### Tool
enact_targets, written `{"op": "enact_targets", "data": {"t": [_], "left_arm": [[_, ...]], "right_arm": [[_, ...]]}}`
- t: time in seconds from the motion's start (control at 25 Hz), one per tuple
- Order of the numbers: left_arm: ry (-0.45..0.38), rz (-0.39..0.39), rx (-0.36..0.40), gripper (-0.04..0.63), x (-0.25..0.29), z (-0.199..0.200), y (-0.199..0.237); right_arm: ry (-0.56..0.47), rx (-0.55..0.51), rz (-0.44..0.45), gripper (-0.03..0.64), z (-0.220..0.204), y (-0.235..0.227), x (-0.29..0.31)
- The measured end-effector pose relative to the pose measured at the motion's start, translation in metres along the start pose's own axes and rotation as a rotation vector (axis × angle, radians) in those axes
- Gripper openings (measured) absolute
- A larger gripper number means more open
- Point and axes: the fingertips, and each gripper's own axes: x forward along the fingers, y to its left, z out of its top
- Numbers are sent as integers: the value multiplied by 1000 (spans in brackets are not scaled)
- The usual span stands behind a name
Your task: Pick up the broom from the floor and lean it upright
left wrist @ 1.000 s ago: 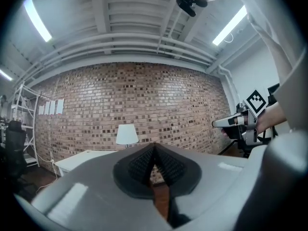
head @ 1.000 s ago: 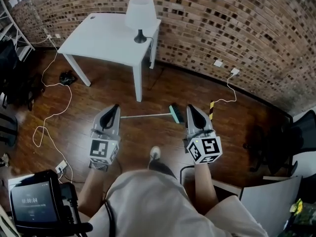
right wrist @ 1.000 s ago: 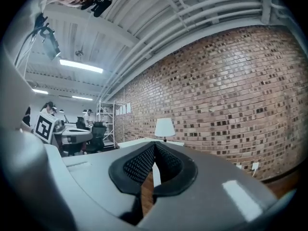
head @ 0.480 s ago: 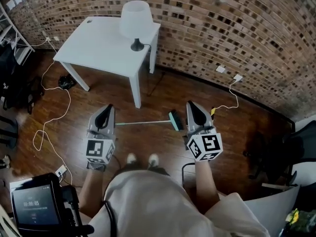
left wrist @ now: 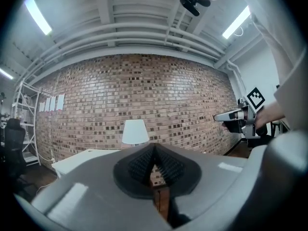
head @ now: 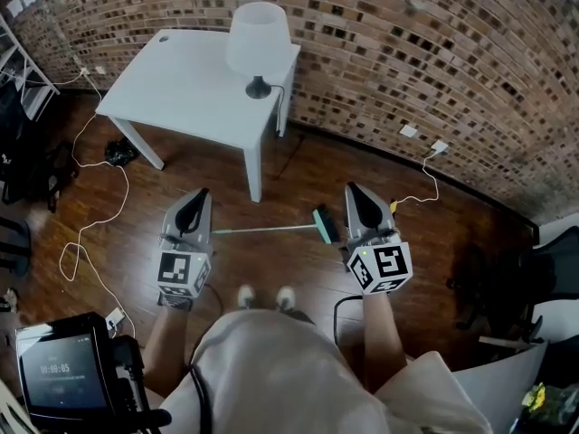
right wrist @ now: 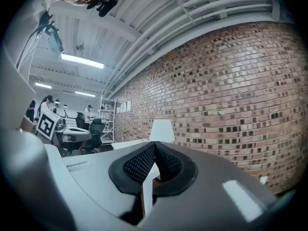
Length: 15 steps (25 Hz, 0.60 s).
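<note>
Wears a beige top (head: 271, 369), pale shoes (head: 245, 295). Bears grey wedge-shaped left gripper (head: 201, 197) and right gripper (head: 355, 195), black ribbed pads (left wrist: 139, 165), white black-marker cubes (head: 178, 272).

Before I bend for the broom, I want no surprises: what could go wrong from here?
The broom lies flat with a thin handle, and both the left gripper and right gripper are shut; a late opening could just push it away. Swinging the handle up could hit the white table or its lamp close behind. The white cable on the floor to the left could snag a foot.
</note>
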Motion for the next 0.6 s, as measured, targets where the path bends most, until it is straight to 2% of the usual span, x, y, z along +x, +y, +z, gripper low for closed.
{"op": "enact_targets", "data": {"t": [0.36, 0.6], "left_arm": [[29, 8, -17, 0, 11, -19, 20], [73, 43, -36, 0, 16, -38, 38]], "right_arm": [[42, -29, 83, 14, -14, 21, 32], [77, -26, 126, 22, -27, 28, 57]]}}
